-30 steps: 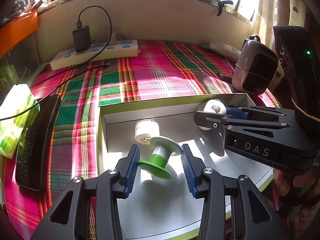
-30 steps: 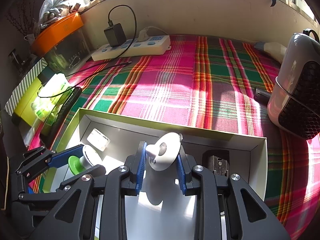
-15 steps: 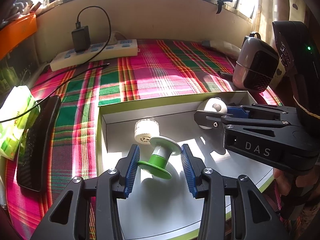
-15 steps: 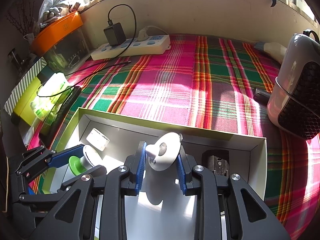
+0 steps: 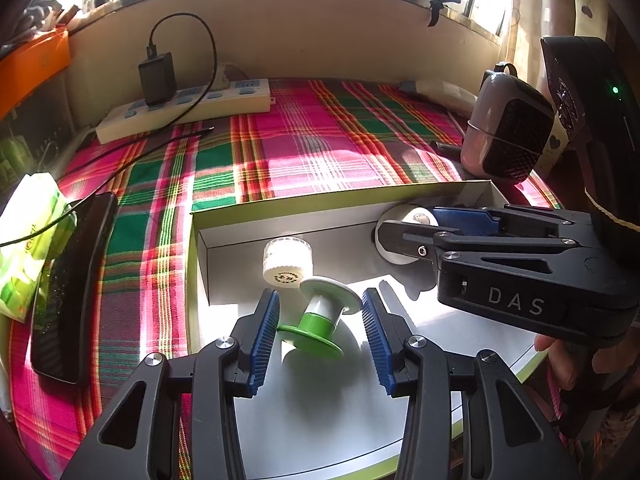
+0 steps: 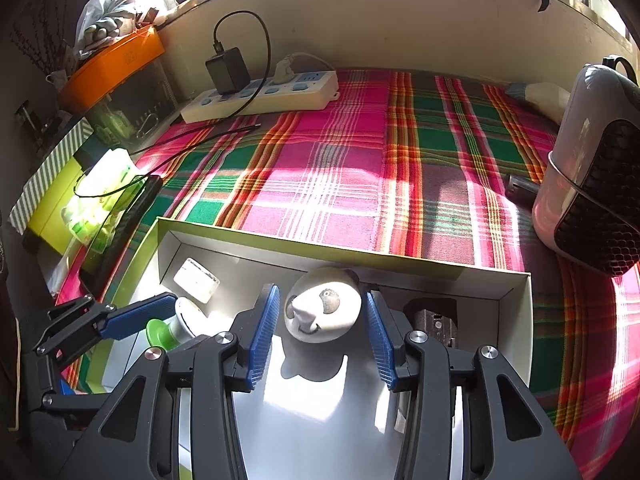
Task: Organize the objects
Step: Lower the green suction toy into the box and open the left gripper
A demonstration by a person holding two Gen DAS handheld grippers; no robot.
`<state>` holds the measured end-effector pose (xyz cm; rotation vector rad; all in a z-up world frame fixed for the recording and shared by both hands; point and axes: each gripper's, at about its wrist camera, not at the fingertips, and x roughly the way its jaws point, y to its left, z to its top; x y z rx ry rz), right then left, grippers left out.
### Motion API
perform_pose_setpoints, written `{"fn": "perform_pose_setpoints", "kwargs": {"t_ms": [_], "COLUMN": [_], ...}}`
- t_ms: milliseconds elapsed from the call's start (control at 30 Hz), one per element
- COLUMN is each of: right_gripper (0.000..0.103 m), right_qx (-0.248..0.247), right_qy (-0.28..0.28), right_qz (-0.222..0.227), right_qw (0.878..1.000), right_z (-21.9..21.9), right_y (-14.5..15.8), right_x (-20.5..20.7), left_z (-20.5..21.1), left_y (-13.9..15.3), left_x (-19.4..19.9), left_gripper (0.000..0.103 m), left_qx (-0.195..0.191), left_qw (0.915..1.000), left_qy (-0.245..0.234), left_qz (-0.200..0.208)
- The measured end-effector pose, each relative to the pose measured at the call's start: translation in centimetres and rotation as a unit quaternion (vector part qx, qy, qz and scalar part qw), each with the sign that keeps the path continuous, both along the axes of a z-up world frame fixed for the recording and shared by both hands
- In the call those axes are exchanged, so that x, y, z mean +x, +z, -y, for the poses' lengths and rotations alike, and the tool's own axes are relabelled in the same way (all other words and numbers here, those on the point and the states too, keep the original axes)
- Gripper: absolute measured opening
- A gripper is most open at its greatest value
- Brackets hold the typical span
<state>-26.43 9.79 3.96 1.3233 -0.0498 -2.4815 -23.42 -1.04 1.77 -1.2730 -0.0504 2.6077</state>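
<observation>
meanwhile, low in the right wrist frame, the right gripper (image 6: 319,332) is letting go — its jaws are opening around a white panda-faced toy (image 6: 322,305) that sits on the floor of the shallow white box (image 6: 516,320), blue pads clear of it on both sides. the toy rests near the box's far wall, just left of a small dark block (image 6: 434,320) in the box's far right corner. low in the left wrist frame, the left gripper (image 5: 320,332) hangs with jaws spread either side of a tilted green-and-white spool (image 5: 320,312), neither pad pressing on it; a ribbed white cap (image 5: 287,258) lies just beyond, toward the box's back left corner. the box stands on a plaid-covered bench (image 6: 360,152), with a power strip (image 5: 188,108) at the upper left and a small heater (image 5: 506,136) at the right edge.

by the look of it this is the release step of a placement — two pieces already inside the box. the next move likely calls for drawing the right gripper straight back without nudging the toy, then seeking whatever remains unsorted; none shows plainly on the cloth.
</observation>
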Motion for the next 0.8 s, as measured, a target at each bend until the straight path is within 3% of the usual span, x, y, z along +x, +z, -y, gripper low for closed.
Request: {"fn": "perform_pose_setpoints", "kwargs": {"t_ms": [600, 800], "right_gripper": [0.046, 0.051], "right_qx": [-0.013, -0.023], "right_qy": [-0.01, -0.015], "right_qz": [-0.011, -0.016], "right_qw": [1.0, 1.0], "right_z": [-0.2, -0.3], "right_y": [0.9, 1.4], "right_x": [1.0, 1.8], "left_z": [-0.2, -0.4], "left_y": [1.0, 1.8], "left_x": [0.6, 1.3], "left_gripper": [0.041, 0.041], "left_qx": [-0.002, -0.003], "left_qw": [0.9999, 0.9998], "left_qy": [0.005, 0.006], "left_qz": [-0.011, -0.019]}}
